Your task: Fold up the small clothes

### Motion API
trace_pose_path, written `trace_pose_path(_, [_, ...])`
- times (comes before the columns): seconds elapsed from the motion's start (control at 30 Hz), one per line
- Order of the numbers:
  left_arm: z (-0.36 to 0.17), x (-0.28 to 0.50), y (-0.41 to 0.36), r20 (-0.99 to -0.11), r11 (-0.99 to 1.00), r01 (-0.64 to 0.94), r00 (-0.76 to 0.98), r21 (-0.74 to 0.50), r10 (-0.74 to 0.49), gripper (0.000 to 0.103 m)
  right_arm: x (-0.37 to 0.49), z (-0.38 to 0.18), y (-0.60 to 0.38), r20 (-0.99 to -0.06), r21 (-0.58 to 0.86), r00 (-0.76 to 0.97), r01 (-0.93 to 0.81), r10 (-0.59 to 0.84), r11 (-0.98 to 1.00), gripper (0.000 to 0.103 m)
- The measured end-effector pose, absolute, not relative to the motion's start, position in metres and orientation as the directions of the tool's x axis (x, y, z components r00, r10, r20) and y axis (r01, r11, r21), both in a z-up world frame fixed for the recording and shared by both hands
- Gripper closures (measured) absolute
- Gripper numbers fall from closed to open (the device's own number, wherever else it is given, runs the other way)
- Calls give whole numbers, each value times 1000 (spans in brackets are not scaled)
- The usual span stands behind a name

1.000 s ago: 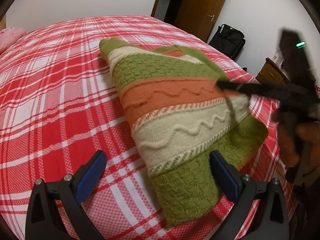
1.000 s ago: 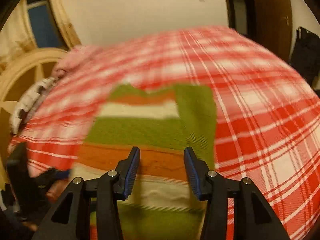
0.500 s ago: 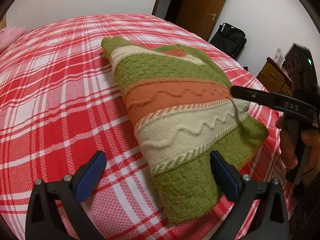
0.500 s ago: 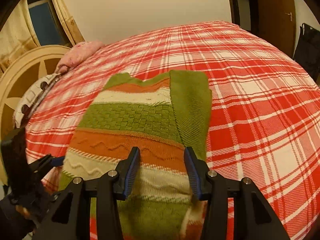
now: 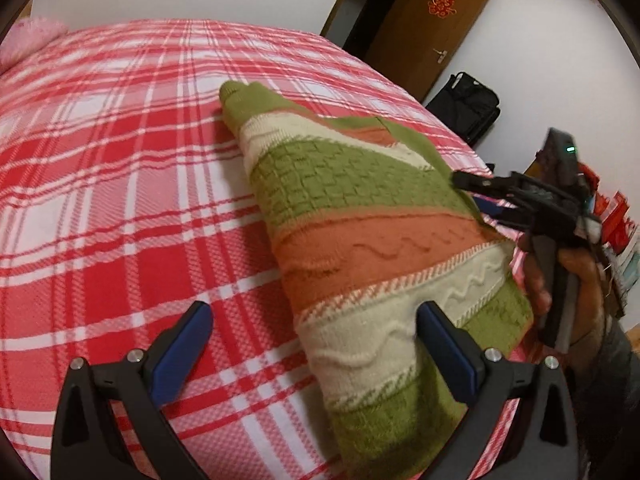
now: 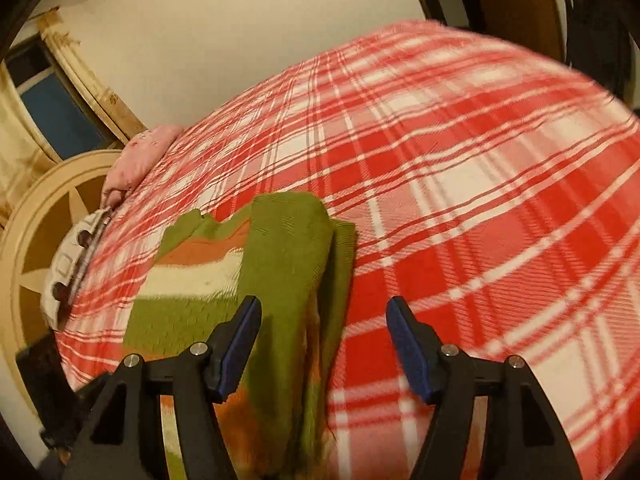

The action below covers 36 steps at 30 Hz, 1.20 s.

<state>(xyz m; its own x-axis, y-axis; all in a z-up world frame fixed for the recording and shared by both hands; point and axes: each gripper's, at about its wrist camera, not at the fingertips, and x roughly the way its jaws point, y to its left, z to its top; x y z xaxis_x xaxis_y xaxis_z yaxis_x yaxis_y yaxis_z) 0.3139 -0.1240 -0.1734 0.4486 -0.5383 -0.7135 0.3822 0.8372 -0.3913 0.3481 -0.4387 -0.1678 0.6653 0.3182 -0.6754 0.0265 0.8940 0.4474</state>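
A knitted sweater (image 5: 360, 240) striped green, orange and cream lies folded on the red plaid bedspread (image 5: 120, 200). My left gripper (image 5: 314, 320) is open wide over its near end, the right finger above the cream band, the left finger above bare bedspread. A hand holds my right gripper (image 5: 470, 192) at the sweater's far right edge. In the right wrist view the right gripper (image 6: 324, 308) has its jaws opening; the folded green strip of the sweater (image 6: 280, 264) lies below and between them, and the pads do not press on it.
A pink pillow (image 5: 28, 40) sits at the bed's far left corner. A wooden door (image 5: 424, 28) and a black bag (image 5: 468, 104) stand beyond the bed. In the right wrist view a round cream headboard (image 6: 40, 240) and a white patterned cloth (image 6: 76, 256) border the bed.
The right gripper has slid sideways to the sweater's side edge, rolled, and its jaws have spread wider. The left gripper has rolled slightly and stayed in place.
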Motion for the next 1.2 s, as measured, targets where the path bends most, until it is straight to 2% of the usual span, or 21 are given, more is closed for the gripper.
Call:
trace_pose_path(0.2, [-173,316,-135,-708,819,397,423,-415,-565,4,376,-189,-425,-680,508,607,-16,412,861,37])
trace_pose_path(0.27, [-171,314,-138,-704,810,406,416,-422,-575,13,379,-190,-426,-670,524,610,-15,423,852,44])
trace_pose_path(0.3, [-171,312,-140,-700,801,411,405,-436,-588,20,379,-190,-425,-661,538,608,-22,439,842,59])
trace_pose_path(0.33, [-170,311,-141,-695,794,412,399,-447,-599,26,377,-190,-423,-644,565,600,-45,475,824,66])
trace_pose_path(0.47, [-169,305,-142,-688,802,422,425,-423,-587,36,371,-188,-414,-656,532,604,-53,452,845,74])
trace_pose_path(0.5, [-167,304,-141,-687,802,422,428,-422,-587,45,370,-187,-413,-656,530,609,-48,445,847,78])
trace_pose_path(0.53, [-164,301,-138,-682,805,424,441,-415,-584,60,368,-184,-411,-654,521,620,-47,434,853,79])
trace_pose_path(0.6, [-154,295,-135,-671,812,446,473,-377,-571,69,363,-176,-404,-652,492,639,-52,407,869,80])
trace_pose_path(0.83, [-134,280,-110,-650,824,438,516,-359,-557,72,348,-147,-380,-610,511,659,-99,441,854,81])
trace_pose_path(1.2, [-107,239,-43,-629,866,389,598,-314,-497,72,331,-131,-312,-571,549,612,-210,547,809,81])
